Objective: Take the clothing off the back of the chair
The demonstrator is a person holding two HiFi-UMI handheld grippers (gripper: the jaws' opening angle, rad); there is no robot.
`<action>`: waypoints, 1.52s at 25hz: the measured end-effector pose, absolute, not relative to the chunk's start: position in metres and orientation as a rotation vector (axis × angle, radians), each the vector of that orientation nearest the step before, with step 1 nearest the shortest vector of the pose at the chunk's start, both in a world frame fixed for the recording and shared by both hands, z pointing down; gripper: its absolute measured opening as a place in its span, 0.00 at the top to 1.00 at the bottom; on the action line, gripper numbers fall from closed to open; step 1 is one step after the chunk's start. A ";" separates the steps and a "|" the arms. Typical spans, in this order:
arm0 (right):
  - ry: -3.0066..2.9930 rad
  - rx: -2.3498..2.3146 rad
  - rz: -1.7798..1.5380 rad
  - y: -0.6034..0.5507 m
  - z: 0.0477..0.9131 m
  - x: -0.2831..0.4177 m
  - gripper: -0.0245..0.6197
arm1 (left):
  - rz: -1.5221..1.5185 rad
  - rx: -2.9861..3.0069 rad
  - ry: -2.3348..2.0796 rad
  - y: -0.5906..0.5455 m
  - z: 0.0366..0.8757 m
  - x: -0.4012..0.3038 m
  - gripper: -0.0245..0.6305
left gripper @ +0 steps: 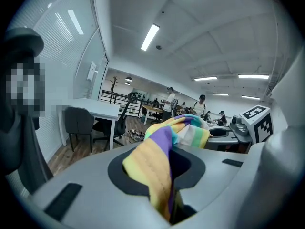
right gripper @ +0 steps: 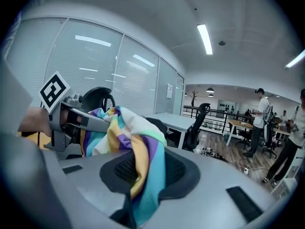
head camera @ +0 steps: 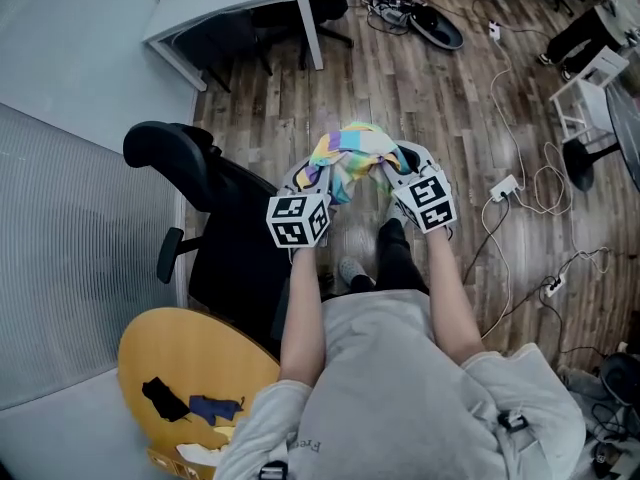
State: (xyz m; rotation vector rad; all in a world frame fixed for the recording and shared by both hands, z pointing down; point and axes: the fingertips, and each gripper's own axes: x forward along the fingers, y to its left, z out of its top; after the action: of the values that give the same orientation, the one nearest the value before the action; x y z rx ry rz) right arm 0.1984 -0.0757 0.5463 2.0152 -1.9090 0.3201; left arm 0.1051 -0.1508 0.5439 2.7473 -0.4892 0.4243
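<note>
A striped garment in yellow, purple, teal and white (head camera: 350,158) hangs bunched between my two grippers, in front of my body and above the wood floor. My left gripper (head camera: 318,180) is shut on one end of the garment (left gripper: 159,161), whose fabric runs down into the closed jaws. My right gripper (head camera: 392,174) is shut on the other end of the garment (right gripper: 138,171). The black office chair (head camera: 215,213) stands to the left of my hands, and no part of the clothing touches its back. Each gripper's marker cube shows in the other's view.
A white desk (head camera: 235,8) stands at the far left with a chair under it. Cables and a power strip (head camera: 505,186) trail over the floor at right. A round yellow table (head camera: 185,368) with cloth scraps sits near left. A glass partition (head camera: 70,258) runs along the left.
</note>
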 end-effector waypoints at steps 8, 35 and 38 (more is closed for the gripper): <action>-1.931 2.020 0.424 -0.066 0.570 0.198 0.80 | 0.436 2.687 -0.489 -0.137 0.568 0.101 0.82; -1.922 2.007 0.431 -0.073 0.559 0.213 0.80 | 0.446 2.731 -0.526 -0.148 0.560 0.120 0.82; -1.923 2.014 0.434 -0.073 0.559 0.213 0.80 | 0.437 2.731 -0.515 -0.148 0.560 0.120 0.82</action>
State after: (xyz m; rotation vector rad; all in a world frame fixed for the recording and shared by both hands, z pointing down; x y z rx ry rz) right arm 0.2129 -0.0729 0.5587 2.0140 -1.9234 0.4338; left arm 0.1204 -0.1477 0.5601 2.7312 -0.5149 0.4368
